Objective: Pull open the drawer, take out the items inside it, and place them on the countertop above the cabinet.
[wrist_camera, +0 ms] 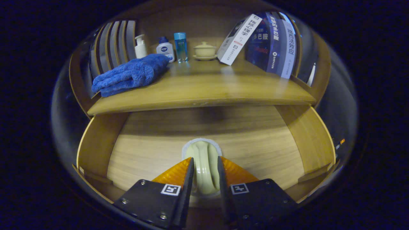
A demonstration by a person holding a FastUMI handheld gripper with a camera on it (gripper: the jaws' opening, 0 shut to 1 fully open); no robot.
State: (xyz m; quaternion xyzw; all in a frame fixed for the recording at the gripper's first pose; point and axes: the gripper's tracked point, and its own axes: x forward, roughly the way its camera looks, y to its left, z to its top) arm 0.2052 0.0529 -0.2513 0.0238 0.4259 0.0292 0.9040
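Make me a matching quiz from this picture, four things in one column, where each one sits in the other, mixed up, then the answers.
1. blue towel
2. pale cream piece
3. lidded cup
4. leaning book

A. on its saucer, countertop back
B. in the open drawer, between the gripper fingers
C. folded beside the bottles
D. tilted against upright books

Pairs: 1-C, 2-B, 3-A, 4-D

At the upper right of the frame, on the wooden counter [204,89], a leaning white book [238,40] carried Chinese print including "心理学". The dark blue book [265,41] behind it read "多巴胺". The small white bottle with a blue cap [165,49], upper left, bore a round logo too small to read. Square black-and-white markers [170,189] sat on the tool [205,161], whose fingers pressed a pale green ceramic piece [204,166] from both sides.
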